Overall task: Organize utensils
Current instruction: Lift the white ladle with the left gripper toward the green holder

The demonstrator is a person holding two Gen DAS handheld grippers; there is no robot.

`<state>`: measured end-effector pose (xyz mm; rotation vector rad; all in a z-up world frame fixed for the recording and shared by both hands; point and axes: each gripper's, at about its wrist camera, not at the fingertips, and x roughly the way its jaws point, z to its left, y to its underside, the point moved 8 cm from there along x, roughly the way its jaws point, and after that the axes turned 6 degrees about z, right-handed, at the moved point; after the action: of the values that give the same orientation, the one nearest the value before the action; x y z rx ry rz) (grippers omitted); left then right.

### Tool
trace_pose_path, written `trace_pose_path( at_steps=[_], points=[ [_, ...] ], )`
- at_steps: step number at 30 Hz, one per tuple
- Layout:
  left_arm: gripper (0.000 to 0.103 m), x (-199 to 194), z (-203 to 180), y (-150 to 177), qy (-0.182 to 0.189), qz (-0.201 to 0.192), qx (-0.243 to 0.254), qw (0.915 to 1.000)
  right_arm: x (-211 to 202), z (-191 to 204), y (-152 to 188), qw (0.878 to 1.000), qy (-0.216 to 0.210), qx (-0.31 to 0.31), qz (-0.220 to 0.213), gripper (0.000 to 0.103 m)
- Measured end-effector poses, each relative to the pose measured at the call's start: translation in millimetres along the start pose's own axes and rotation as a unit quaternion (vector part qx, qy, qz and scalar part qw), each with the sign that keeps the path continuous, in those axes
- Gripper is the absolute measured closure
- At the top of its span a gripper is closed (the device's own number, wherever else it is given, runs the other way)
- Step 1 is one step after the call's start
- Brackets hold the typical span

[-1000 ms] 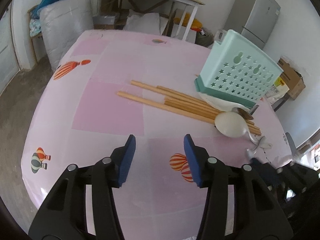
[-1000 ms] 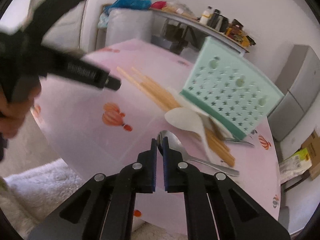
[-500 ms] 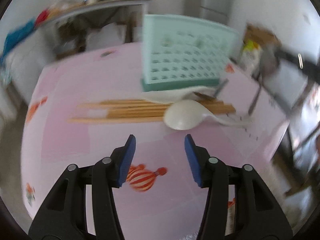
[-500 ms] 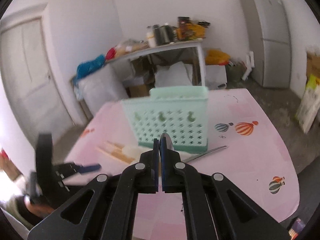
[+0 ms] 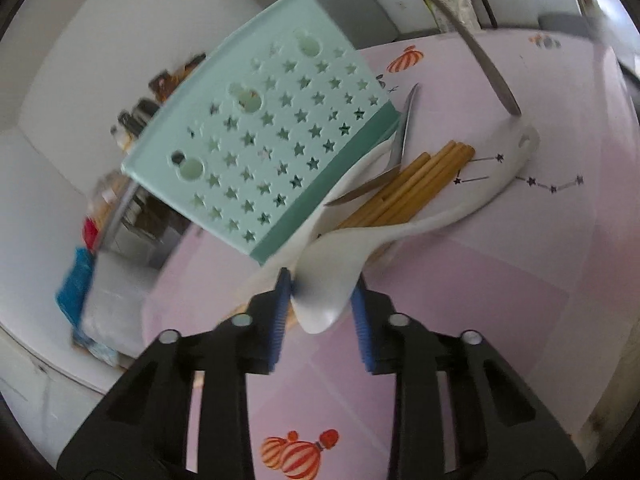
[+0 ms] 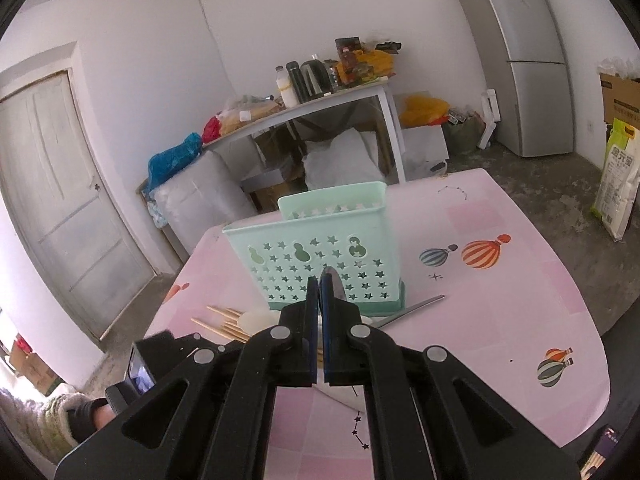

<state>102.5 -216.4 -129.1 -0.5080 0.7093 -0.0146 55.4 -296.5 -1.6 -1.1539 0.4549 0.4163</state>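
A mint star-punched basket (image 5: 260,140) (image 6: 320,256) stands on the pink table. In front of it a white spoon (image 5: 400,228) (image 6: 256,318) lies across wooden chopsticks (image 5: 416,176) (image 6: 224,320). My left gripper (image 5: 320,292) is closing on the white spoon's bowl, and both blue pads touch its edges. My right gripper (image 6: 318,284) is shut on a metal spoon (image 6: 334,276) held above the table. Its bowl pokes past the fingertips in front of the basket, and its handle (image 5: 492,76) hangs down. A second metal utensil (image 5: 404,128) (image 6: 416,306) rests by the basket's base.
The pink tablecloth (image 6: 500,320) has balloon prints and ends close on the right and near sides. A person's sleeve (image 6: 52,420) and the left tool's body (image 6: 160,356) sit at lower left. Behind are a cluttered side table (image 6: 320,96), a fridge (image 6: 520,60) and a door (image 6: 60,200).
My left gripper rolled, moved in on the white spoon and narrowed its jaws around the bowl. My right gripper lifted the metal spoon off the table and turned to face the basket.
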Motion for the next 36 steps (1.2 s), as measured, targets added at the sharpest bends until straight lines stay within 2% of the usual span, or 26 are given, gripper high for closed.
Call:
trace_pose_path(
  at_steps=[3, 5, 6, 9, 12, 14, 17, 18, 19, 25, 27, 30, 36],
  points=[
    [0.094, -14.2, -0.7, -5.7, -0.045, -0.011, 0.045, 0.9980, -2.1, -3.9, -1.5, 1.000, 0.000, 0.005, -0.004, 0.101],
    [0.096, -25.1, 1.4, -9.0, -0.044, -0.014, 0.059, 0.9972, -3.9, -7.9, -2.3, 1.000, -0.003, 0.009, -0.006, 0.101],
    [0.096, -28.0, 3.1, -9.8, -0.031, -0.011, 0.056, 0.9979, -5.0, -9.9, -2.5, 1.000, -0.004, 0.012, -0.007, 0.101],
    [0.094, -25.0, 10.0, -10.4, 0.053, 0.017, 0.004, 0.9985, -8.1, -16.3, -4.3, 1.000, -0.004, 0.019, -0.013, 0.101],
    [0.094, -12.1, 24.1, -3.8, 0.115, 0.037, -0.066, 0.9905, -9.8, -20.6, -4.6, 0.999, -0.003, 0.027, -0.017, 0.101],
    [0.093, -7.4, 29.0, -1.1, 0.155, 0.030, -0.110, 0.9813, -10.2, -23.6, -5.2, 0.999, -0.003, 0.031, -0.019, 0.101],
    [0.094, 2.7, 34.7, 10.1, 0.228, 0.036, -0.191, 0.9542, -9.9, -27.4, -7.7, 0.999, 0.003, 0.034, -0.021, 0.101],
    [0.094, 9.0, 37.5, 14.7, 0.250, 0.041, -0.220, 0.9421, -9.3, -28.3, -8.6, 0.999, 0.003, 0.035, -0.021, 0.101],
    [0.094, 14.3, 39.4, 18.9, 0.262, 0.046, -0.239, 0.9340, -9.3, -30.0, -9.1, 0.999, 0.003, 0.036, -0.021, 0.101],
    [0.095, 19.8, 44.4, 34.2, 0.279, 0.030, -0.287, 0.9156, -8.3, -35.5, -11.6, 0.999, 0.014, 0.038, -0.025, 0.101],
    [0.100, 17.2, 52.3, 33.7, 0.281, 0.017, -0.306, 0.9094, -7.8, -37.4, -12.9, 0.999, 0.017, 0.039, -0.025, 0.101],
    [0.102, 6.9, 60.4, 28.8, 0.285, -0.003, -0.325, 0.9017, -8.6, -39.3, -13.2, 0.999, 0.022, 0.039, -0.024, 0.101],
    [0.102, -35.4, 99.4, 16.4, 0.263, -0.060, -0.342, 0.9002, -8.9, -42.4, -13.5, 0.998, 0.029, 0.041, -0.025, 0.101]
  ],
)
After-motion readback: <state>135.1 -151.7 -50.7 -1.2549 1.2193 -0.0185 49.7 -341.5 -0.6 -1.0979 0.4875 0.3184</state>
